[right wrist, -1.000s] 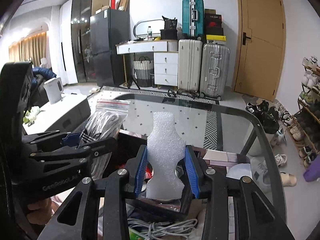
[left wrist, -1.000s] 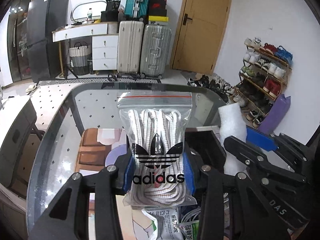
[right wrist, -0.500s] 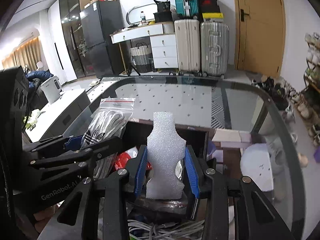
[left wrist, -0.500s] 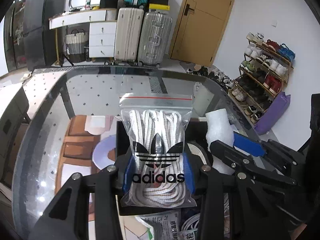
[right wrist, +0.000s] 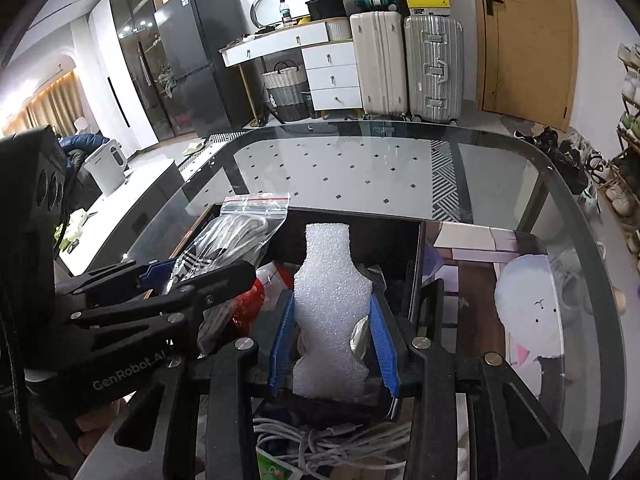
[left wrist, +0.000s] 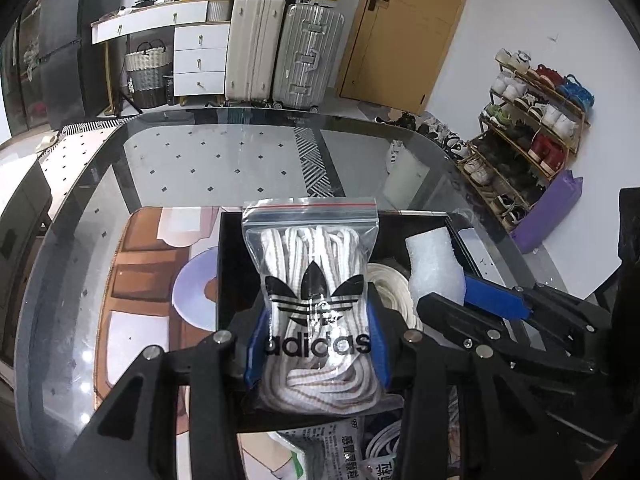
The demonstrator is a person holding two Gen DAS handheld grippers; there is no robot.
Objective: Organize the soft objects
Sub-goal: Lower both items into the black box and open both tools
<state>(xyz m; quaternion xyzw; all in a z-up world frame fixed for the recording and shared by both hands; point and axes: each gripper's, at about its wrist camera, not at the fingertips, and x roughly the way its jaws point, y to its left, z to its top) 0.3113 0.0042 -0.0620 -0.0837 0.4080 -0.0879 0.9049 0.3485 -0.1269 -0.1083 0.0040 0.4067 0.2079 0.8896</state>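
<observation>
A clear zip bag of white shoelaces (left wrist: pixel 316 304) with a black Adidas logo is pinched upright between the blue pads of my left gripper (left wrist: pixel 316 344), above a black open box (left wrist: pixel 228 264) on the glass table. My right gripper (right wrist: pixel 334 340) is shut on a white foam piece (right wrist: pixel 330 304) shaped like a bottle, held upright over the same black box (right wrist: pixel 384 228). In the left wrist view the foam piece (left wrist: pixel 434 268) and the right gripper (left wrist: pixel 492 312) show on the right. The right wrist view has the lace bag (right wrist: pixel 232 240) and the left gripper (right wrist: pixel 168 284) on the left.
The box holds a red item (right wrist: pixel 248 304), a coil of pale cord (left wrist: pixel 394 292) and foil wrappers. White cables (right wrist: pixel 320 436) and printed packets (left wrist: pixel 340 452) lie at its near side. The glass table (right wrist: pixel 360 164) stretches beyond, over a floor mat; suitcases, drawers and a shoe rack stand behind.
Both grippers have sunk and tilted downward toward the black box, each still carrying its object. The box now fills more of both views.
</observation>
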